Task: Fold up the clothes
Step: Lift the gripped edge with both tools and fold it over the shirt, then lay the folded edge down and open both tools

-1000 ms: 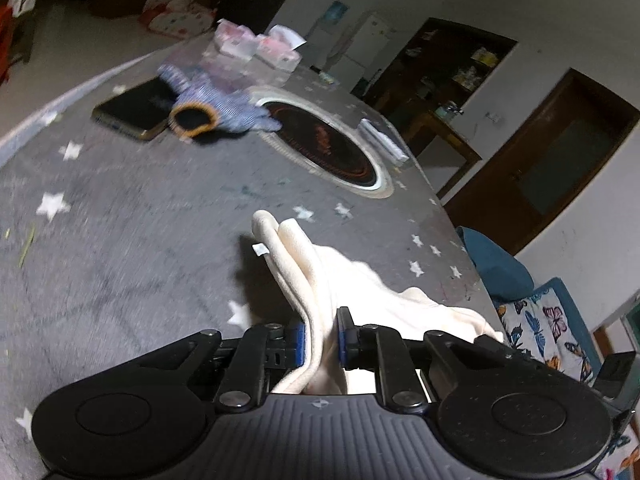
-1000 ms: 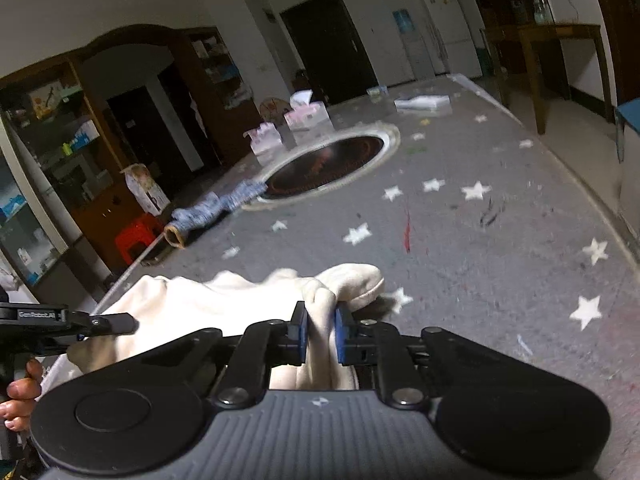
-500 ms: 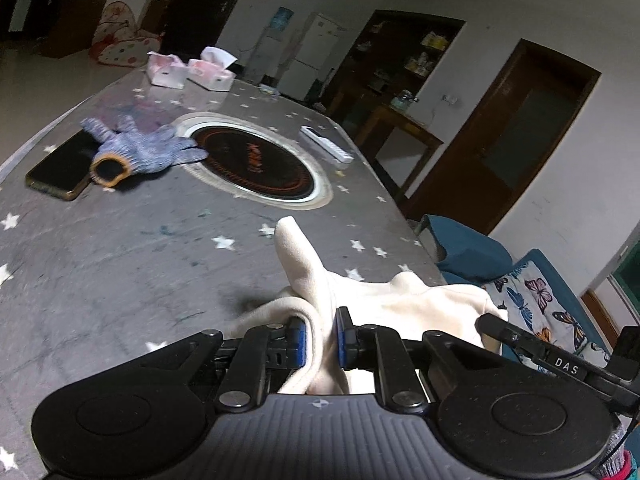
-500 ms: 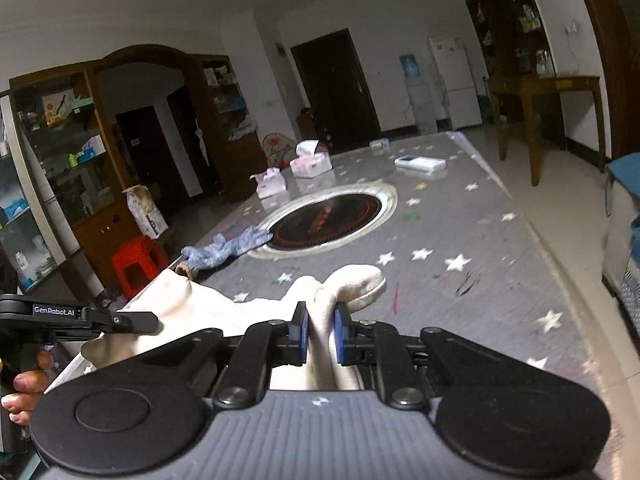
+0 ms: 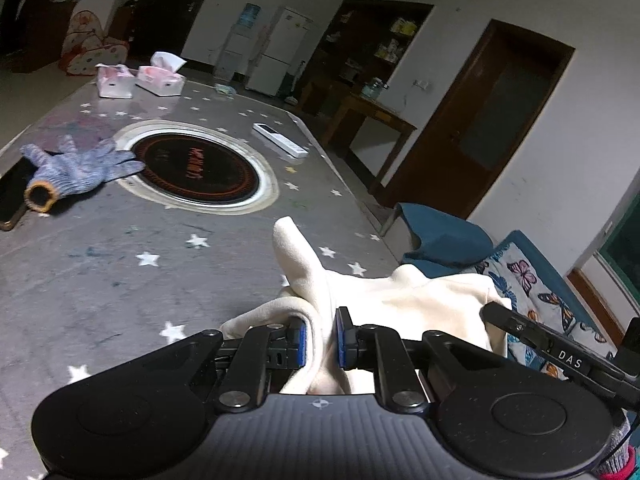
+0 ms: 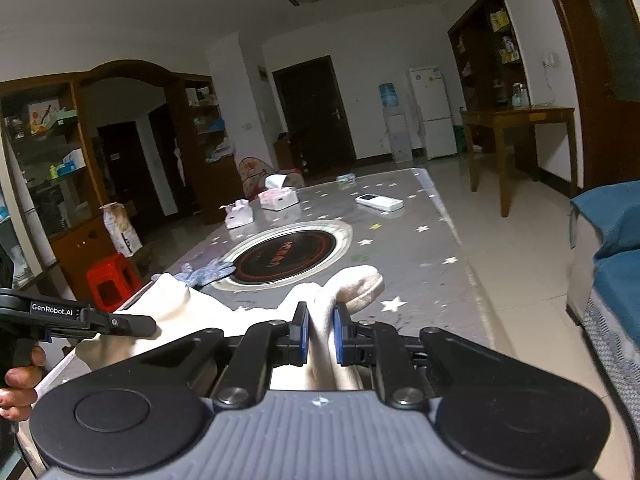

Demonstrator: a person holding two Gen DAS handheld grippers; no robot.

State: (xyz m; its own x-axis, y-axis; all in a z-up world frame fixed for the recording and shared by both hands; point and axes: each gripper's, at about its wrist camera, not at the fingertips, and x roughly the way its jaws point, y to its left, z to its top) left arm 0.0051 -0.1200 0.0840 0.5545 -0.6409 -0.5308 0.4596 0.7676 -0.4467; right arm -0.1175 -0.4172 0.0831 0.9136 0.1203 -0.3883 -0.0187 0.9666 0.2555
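**Both grippers clamped on a cream garment above the star-patterned table**

Left wrist view: the left gripper (image 5: 320, 338) is clenched on a bunched fold of the cream garment (image 5: 404, 300), its blue-padded jaws pressing the cloth from either side. One pointed flap of the cloth rises toward 12 o'clock from the jaws; the rest spreads toward 3 o'clock, where it meets the black arm of the right gripper (image 5: 520, 326), which enters from the 4 o'clock edge. The garment is over the near end of the grey table (image 5: 100, 280), which is printed with white stars. Toward 11 o'clock a round black inset plate (image 5: 196, 168) is set in the tabletop, with a blue knitted glove (image 5: 80, 168) touching its rim at 9 o'clock and a dark phone (image 5: 10, 196) just beside the glove's cuff. Further out lie a white remote (image 5: 280, 146) and two pink tissue boxes (image 5: 140, 80).

Right wrist view: the right gripper (image 6: 320, 338) likewise grips a fold of the garment (image 6: 192, 312), a rounded cuff-like end projecting toward 1 o'clock. The cloth stretches toward 9 o'clock to the left gripper (image 6: 136, 326), whose handle is held by a hand (image 6: 18, 388) at the 8 o'clock edge. A red stool (image 6: 110, 280) stands on the floor beyond the table's edge at 10 o'clock.
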